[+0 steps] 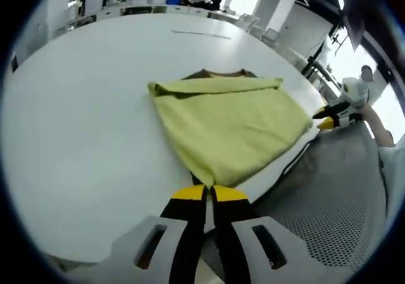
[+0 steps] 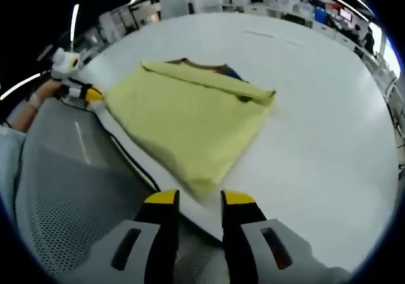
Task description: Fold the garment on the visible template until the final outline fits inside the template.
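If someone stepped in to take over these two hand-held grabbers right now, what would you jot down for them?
Left gripper: jaws closed at the near corner of the yellow-green folded cloth garment; whether it pinches the cloth is unclear.
Right gripper: jaws apart, empty, just short of the garment's near corner.
Garment: lies on the round white table, top edge folded over, a brown piece peeking out behind it.
Done: at least one fold.
Left: I cannot make out the template outline, so check the fit and fold further if needed.

white table [image 1: 76,119], bright office desks [image 1: 126,6]
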Motion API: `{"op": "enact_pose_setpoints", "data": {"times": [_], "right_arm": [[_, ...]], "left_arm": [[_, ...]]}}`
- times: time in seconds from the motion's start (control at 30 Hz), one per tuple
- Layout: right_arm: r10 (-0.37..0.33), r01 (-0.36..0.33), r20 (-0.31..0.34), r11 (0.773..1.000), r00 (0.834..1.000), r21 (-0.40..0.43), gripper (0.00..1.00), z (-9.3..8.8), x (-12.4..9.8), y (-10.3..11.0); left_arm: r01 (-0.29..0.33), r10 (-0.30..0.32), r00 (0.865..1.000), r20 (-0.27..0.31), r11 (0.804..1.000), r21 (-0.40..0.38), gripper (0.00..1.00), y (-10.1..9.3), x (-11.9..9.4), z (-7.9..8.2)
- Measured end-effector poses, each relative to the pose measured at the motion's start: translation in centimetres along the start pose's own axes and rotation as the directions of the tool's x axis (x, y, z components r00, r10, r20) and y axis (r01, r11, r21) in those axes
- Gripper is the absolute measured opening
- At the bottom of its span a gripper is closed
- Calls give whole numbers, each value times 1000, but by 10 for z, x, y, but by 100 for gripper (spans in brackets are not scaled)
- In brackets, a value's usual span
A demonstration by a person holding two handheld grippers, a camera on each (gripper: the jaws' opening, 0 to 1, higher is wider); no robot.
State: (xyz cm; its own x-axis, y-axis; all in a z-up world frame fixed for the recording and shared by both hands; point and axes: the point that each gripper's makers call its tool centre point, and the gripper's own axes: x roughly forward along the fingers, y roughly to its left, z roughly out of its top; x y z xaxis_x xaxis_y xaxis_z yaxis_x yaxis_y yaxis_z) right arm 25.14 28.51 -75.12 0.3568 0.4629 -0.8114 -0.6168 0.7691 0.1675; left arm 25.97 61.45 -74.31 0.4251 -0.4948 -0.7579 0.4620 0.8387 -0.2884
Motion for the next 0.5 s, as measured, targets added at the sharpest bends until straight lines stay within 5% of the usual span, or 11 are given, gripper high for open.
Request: {"op": "enact_pose_setpoints", "data": {"times": [0.5], "right_arm": [[8, -8, -3, 1000, 1000, 22, 13, -1, 4, 1]], "left_arm": [[-2, 2, 1000, 10, 1000, -9, 0, 0, 0, -2]]}}
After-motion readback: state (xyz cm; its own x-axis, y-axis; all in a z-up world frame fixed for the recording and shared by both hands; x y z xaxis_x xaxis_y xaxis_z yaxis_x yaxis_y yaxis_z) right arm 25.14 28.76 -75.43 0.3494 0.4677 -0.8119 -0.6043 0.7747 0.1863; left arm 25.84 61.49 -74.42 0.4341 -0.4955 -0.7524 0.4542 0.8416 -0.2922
